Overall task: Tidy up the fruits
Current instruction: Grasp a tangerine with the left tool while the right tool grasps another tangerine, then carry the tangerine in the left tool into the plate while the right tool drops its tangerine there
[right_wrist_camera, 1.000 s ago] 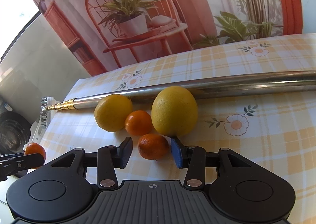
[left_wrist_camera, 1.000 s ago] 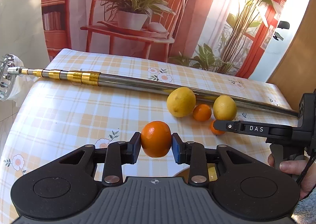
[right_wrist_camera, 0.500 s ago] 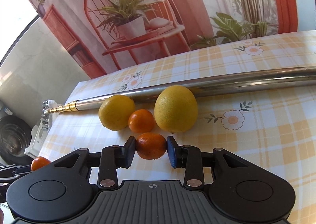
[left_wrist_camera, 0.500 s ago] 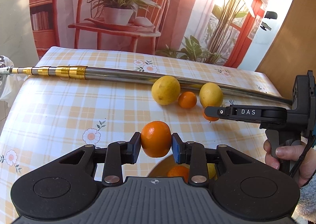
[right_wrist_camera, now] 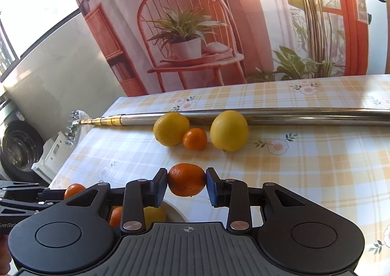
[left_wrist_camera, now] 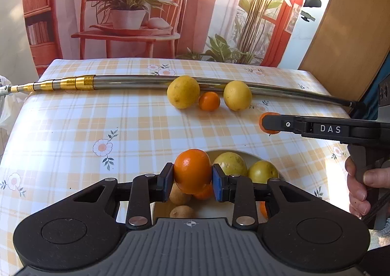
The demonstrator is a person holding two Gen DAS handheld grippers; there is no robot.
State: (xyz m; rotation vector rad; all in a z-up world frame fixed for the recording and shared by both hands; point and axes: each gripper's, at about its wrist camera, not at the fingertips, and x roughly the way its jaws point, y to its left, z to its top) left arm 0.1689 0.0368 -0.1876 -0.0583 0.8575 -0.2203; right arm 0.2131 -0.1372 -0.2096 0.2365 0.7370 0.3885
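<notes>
Holding orange (left_wrist_camera: pixel 192 170) pinched in left tool (left_wrist_camera: pixel 192 179), directly over bowl (left_wrist_camera: pixel 219 211) of fruit. Lower before release (drop risks bounce off pile). Right tool (right_wrist_camera: pixel 186 184) pinches small mandarin (right_wrist_camera: pixel 186 179) above counter (right_wrist_camera: pixel 304 166), beside bowl; wait turn. Far: two lemons, mandarin against metal pole (left_wrist_camera: pixel 136 80).

Right tool (right_wrist_camera: pixel 187 184) clamps mandarin (right_wrist_camera: pixel 186 179) (lifted off tablecloth (right_wrist_camera: pixel 304 168)); bowl (right_wrist_camera: pixel 175 214) below.

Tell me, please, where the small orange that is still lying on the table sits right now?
The small orange sits on the checked tablecloth between two lemons, just before the metal pole.
</notes>
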